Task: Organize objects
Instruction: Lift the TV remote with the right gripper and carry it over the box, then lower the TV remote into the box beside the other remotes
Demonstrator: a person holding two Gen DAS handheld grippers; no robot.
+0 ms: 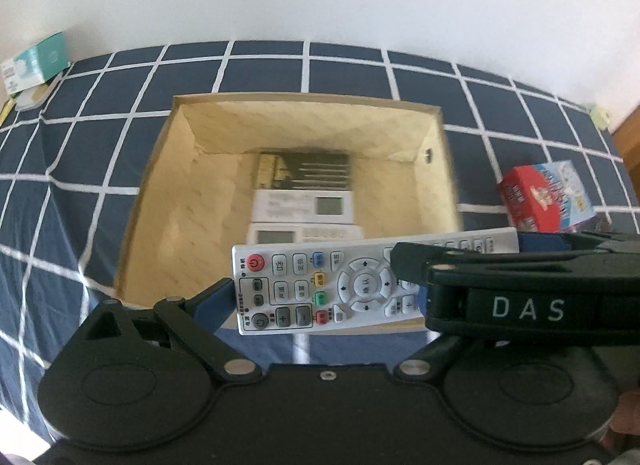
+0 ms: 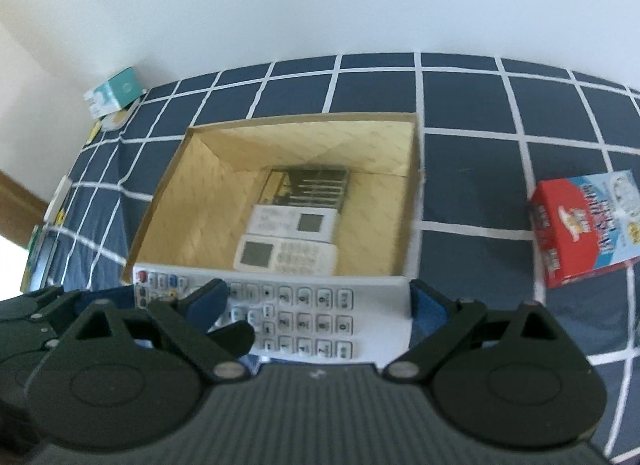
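A long white TV remote (image 1: 320, 285) with coloured buttons is held level over the near edge of an open cardboard box (image 1: 280, 113). My left gripper (image 1: 324, 297) is shut on its button end. My right gripper (image 2: 316, 305) is shut on its number-pad end (image 2: 312, 317); its black finger crosses the left wrist view (image 1: 500, 285). Inside the box (image 2: 412, 185) lie two white air-conditioner remotes (image 1: 304, 205) (image 2: 286, 257) and a dark flat item (image 1: 308, 171) behind them.
The box sits on a navy bedspread (image 1: 60, 169) with white grid lines. A red and blue carton (image 2: 584, 225) lies right of the box. A teal and white box (image 1: 36, 61) sits at the far left corner by the wall.
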